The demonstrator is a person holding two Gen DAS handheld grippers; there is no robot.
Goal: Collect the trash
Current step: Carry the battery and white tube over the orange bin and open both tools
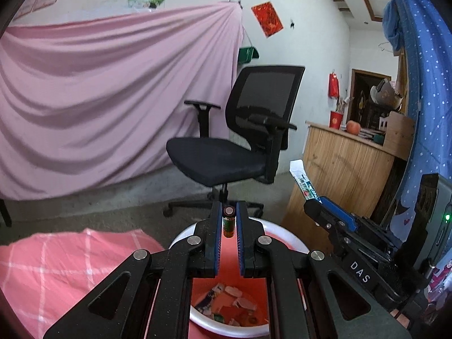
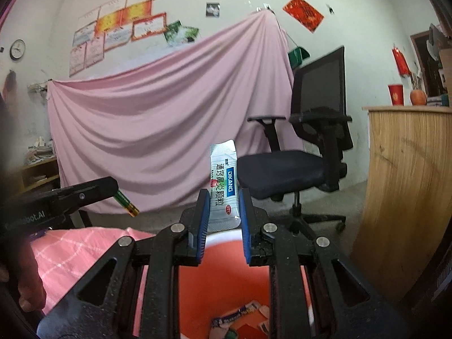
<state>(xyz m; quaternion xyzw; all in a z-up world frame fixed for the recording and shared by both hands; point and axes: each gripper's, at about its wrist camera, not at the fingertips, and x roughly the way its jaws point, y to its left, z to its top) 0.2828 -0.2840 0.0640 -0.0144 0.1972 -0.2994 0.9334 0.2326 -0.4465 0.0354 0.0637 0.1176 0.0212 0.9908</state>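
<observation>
Above a red bin [image 1: 285, 238] littered with wrappers [image 1: 234, 301], the left gripper [image 1: 228, 214] clamps a green battery [image 1: 228, 224] while the right gripper [image 2: 224, 209] grips a white sachet [image 2: 224, 186] beside an office chair [image 1: 240, 138].

**Black linkage, blue pads**

The left black matte tongs [image 1: 228, 217] and right black matte tongs [image 2: 224, 214] had triangular cut-outs, round silver pivot screws [image 1: 141, 254] and ribbed blue finger pads [image 2: 204, 220]. White "DAS" lettering [image 1: 360, 271] marked one body; a green indicator light [image 1: 447, 217] glowed.
</observation>
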